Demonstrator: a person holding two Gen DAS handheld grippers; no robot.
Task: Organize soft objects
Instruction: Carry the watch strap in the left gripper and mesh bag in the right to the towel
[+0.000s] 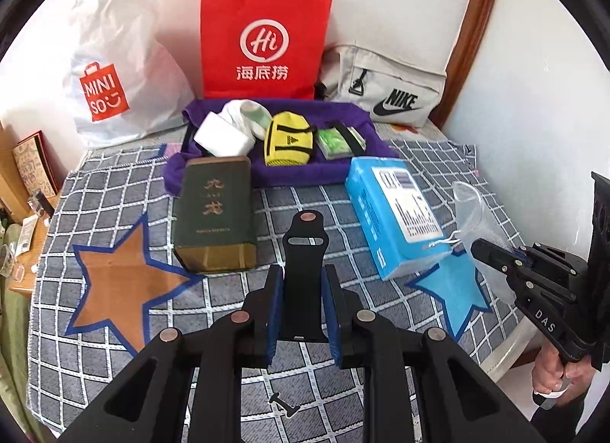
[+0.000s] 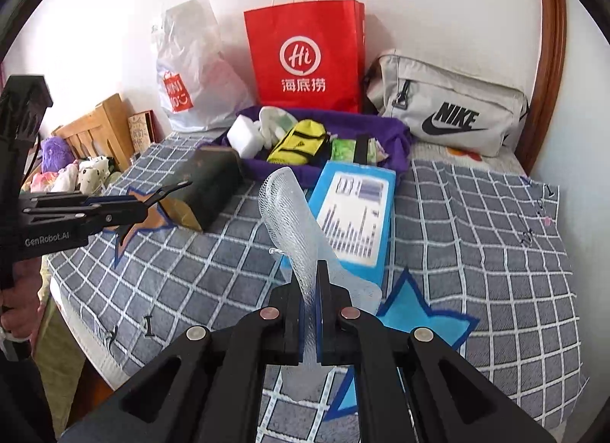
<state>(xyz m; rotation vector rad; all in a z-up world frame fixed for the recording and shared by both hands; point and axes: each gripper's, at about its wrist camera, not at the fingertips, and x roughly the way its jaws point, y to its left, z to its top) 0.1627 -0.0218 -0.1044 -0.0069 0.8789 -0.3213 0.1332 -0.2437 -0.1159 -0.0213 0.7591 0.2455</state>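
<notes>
Purple cloth tray [image 1: 274, 172] at the back of your checked blanket [image 1: 228, 328] holds a white block [image 1: 223, 136], a rolled sock [image 1: 248, 111], a yellow pouch [image 1: 288, 142] and a green packet [image 1: 337, 142]. Your left gripper [image 1: 303, 309] clamps a black strap [image 1: 305, 248] between its pads. Your right gripper [image 2: 310, 309] pinches a white mesh bag [image 2: 293, 214], lifted beside the blue box [image 2: 354, 214].

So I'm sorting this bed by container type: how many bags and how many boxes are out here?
Bags: 3, white Miniso bag, red paper bag, grey Nike bag
Boxes: 2, dark green box, blue box
Total: 5
</notes>
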